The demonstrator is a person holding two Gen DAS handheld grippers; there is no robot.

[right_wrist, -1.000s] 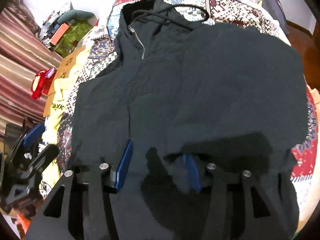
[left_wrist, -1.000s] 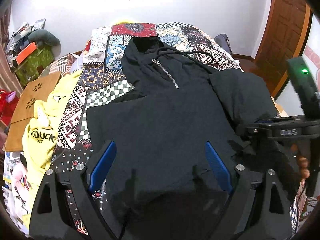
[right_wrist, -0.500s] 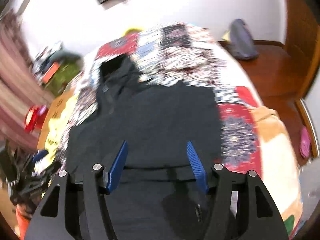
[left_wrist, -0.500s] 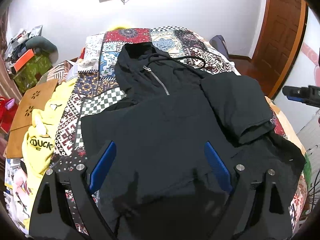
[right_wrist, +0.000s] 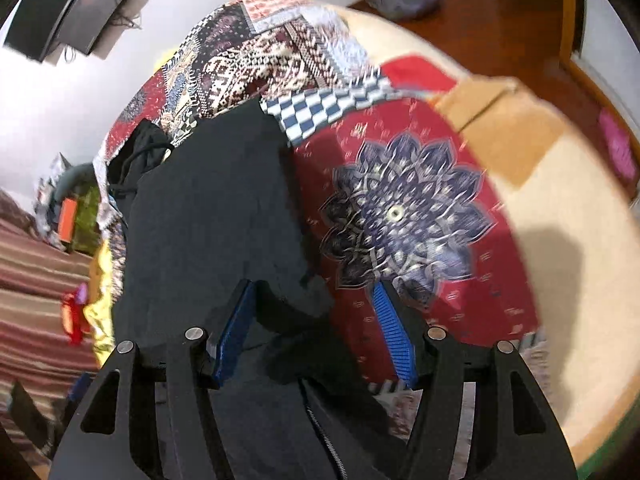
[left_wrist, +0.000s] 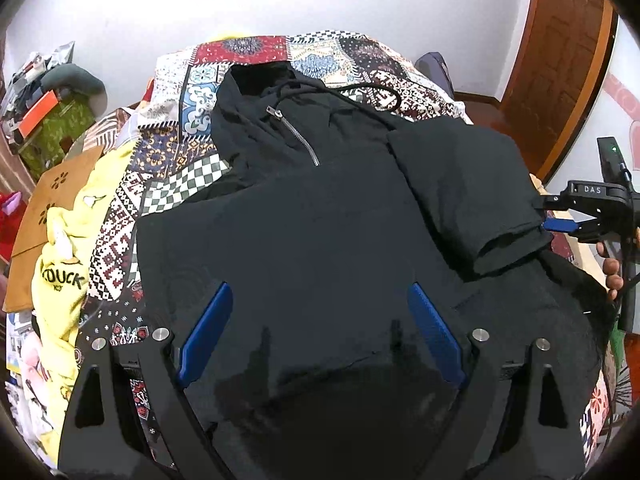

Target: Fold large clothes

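Right tongs (right_wrist: 314, 332) off folded sleeve (left_wrist: 472, 196)

Legible text, left wrist view:

- Yellow garment (left_wrist: 60, 264), lying at the left edge of the bed: black block letters "DUCK" printed on the fabric. A stroke just ahead of the D may be a further letter; cannot tell. A smaller line of print sits under the word, too small to read.
- Right gripper (left_wrist: 560, 225), seen at the right edge of the frame: pale letters "DAS" on the black housing above its fingers.

Right wrist view: blurred; no text, label or number readable there.
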